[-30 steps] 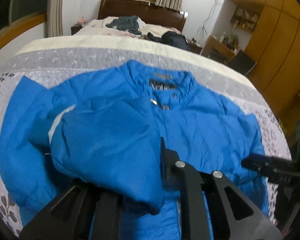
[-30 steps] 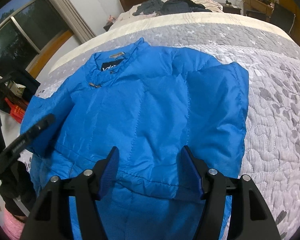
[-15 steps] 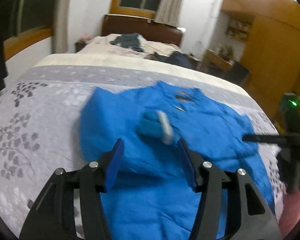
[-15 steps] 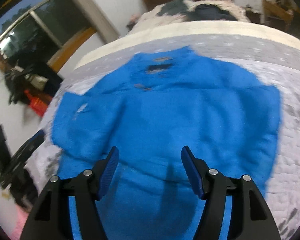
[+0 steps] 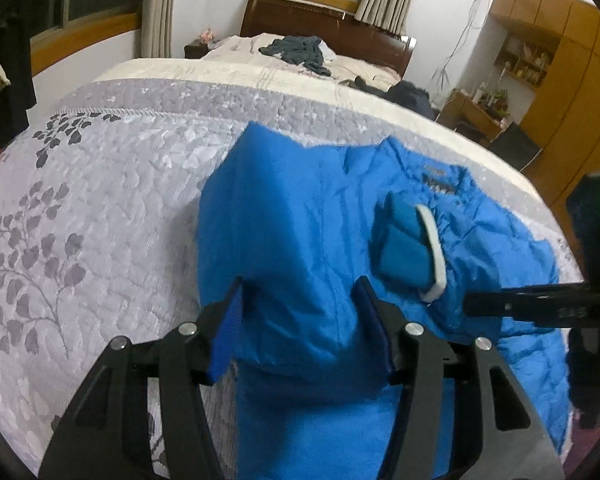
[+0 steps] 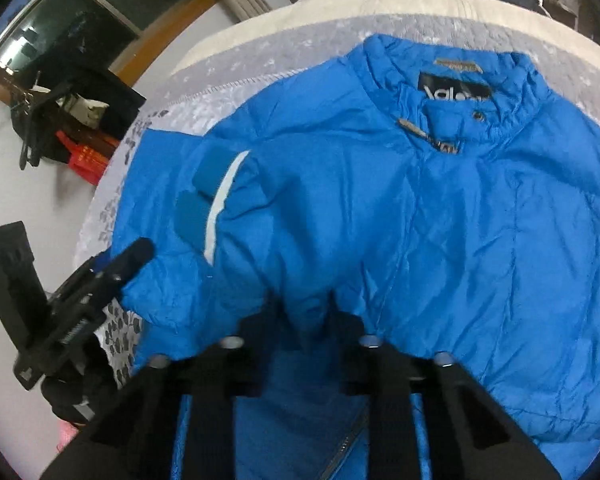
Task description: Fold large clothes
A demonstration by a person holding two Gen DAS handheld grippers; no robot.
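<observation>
My left claw (image 5: 298,322) is spread wide over the folded sleeve of the bright blue quilted jacket (image 6: 440,216), which lies near the foot edge of the grey leaf-patterned quilted bed (image 5: 100,216). My right claw (image 6: 300,328) pinches jacket fabric. Bare quilt stretches toward the bed's left edge.

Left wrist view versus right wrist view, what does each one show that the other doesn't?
Only the left wrist view shows the wooden wardrobe and the headboard. Only the right wrist view shows the red item by the wall and the jacket's black collar label. Both show the blue jacket on the grey quilt, its white-edged cuff folded over the front.
</observation>
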